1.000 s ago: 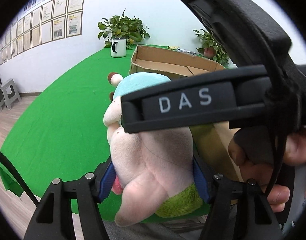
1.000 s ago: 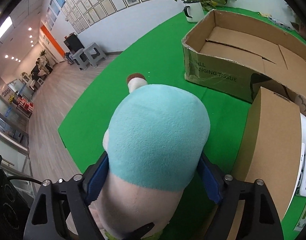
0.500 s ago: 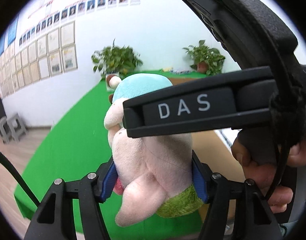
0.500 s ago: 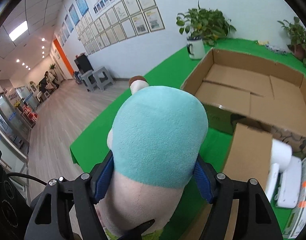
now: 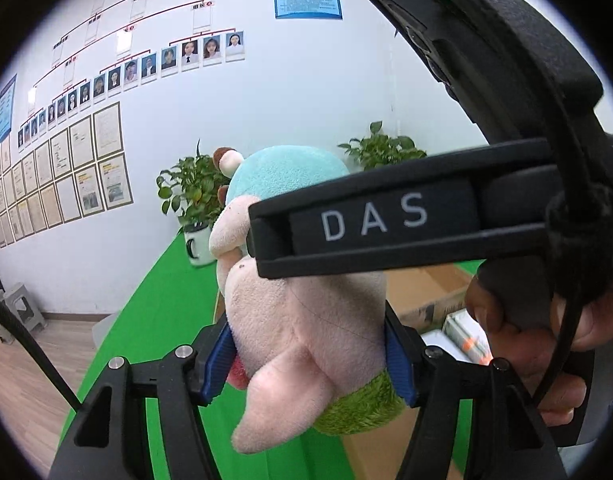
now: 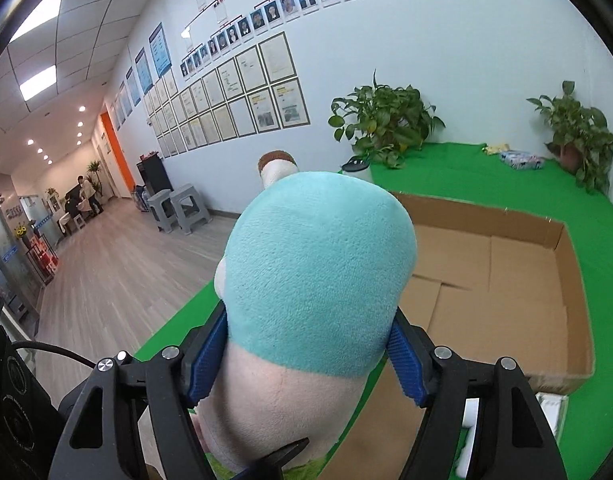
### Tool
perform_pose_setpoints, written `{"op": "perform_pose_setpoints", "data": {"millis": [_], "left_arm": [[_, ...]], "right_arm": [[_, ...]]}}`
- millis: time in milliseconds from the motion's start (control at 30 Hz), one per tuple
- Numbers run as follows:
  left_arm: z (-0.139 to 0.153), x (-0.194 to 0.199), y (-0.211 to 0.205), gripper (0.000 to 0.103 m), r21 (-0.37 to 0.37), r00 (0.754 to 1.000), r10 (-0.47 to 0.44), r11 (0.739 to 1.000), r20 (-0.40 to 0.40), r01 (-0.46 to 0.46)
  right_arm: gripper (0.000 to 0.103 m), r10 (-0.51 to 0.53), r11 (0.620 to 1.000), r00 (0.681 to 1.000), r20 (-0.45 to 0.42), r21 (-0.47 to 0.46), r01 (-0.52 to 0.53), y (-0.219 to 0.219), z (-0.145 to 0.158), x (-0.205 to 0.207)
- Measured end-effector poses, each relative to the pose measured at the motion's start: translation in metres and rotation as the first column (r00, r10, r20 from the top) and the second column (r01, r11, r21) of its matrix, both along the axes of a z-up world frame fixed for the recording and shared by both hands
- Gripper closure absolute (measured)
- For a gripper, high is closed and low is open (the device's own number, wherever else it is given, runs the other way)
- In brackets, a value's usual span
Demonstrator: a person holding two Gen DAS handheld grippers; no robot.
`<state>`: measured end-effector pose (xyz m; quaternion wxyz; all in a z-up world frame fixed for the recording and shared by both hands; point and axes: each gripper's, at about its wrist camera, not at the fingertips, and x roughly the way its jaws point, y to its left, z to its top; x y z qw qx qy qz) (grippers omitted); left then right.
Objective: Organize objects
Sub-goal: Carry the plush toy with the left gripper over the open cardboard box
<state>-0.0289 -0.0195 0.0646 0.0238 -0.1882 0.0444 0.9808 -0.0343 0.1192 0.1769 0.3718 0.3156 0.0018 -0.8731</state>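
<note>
A plush toy (image 5: 306, 320) with a pink body, teal cap and green base is held by both grippers in the air above the green table. My left gripper (image 5: 306, 352) is shut on its pink body. My right gripper (image 6: 306, 352) is shut on the same plush toy (image 6: 318, 280) near the teal cap; its black body crosses the left wrist view. An open, empty cardboard box (image 6: 506, 276) lies on the table ahead and below to the right.
The green table (image 6: 466, 168) carries two potted plants (image 6: 386, 120), a white mug (image 5: 198, 244) and small items at the back. A smaller brown box (image 6: 386, 420) and white packages (image 6: 550, 412) lie below right. Grey stools (image 6: 178, 208) stand on the floor to the left.
Both grippers have lifted the plush toy and tilted upward. The wall now fills more of both views and the open box sits lower.
</note>
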Motion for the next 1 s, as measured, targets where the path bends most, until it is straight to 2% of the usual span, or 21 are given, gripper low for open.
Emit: {"op": "perform_pose_setpoints", "data": {"millis": [167, 233, 333, 567, 767, 1000], "left_arm": [[0.031, -0.017, -0.005, 0.039, 0.031, 0.999, -0.02, 0.999, -0.026, 0.021], [0.033, -0.006, -0.022, 0.039, 0.043, 0.999, -0.026, 0.999, -0.032, 0.027], [0.037, -0.018, -0.018, 0.039, 0.051, 0.999, -0.031, 0.998, -0.026, 0.032], [0.045, -0.043, -0.024, 0.039, 0.077, 1.0, -0.022, 0.997, 0.006, 0.022], [0.041, -0.061, -0.033, 0.039, 0.095, 0.999, -0.019, 0.995, 0.049, 0.014], [0.032, -0.075, -0.041, 0.039, 0.09, 0.997, -0.002, 0.996, 0.083, -0.006]], "right_arm": [[0.033, -0.013, 1.0, 0.999, -0.044, 0.015, 0.014, 0.003, 0.047, -0.026], [0.033, -0.024, 1.0, 0.998, -0.059, 0.015, 0.025, 0.004, 0.063, -0.034], [0.033, -0.033, 0.999, 0.997, -0.066, 0.002, 0.033, 0.008, 0.087, -0.052], [0.033, -0.027, 0.999, 0.998, -0.056, 0.023, 0.028, -0.017, 0.122, -0.112], [0.033, -0.023, 0.999, 1.0, -0.016, 0.047, 0.024, -0.041, 0.126, -0.16], [0.033, -0.006, 0.999, 1.0, 0.008, 0.053, 0.005, -0.068, 0.097, -0.186]]}}
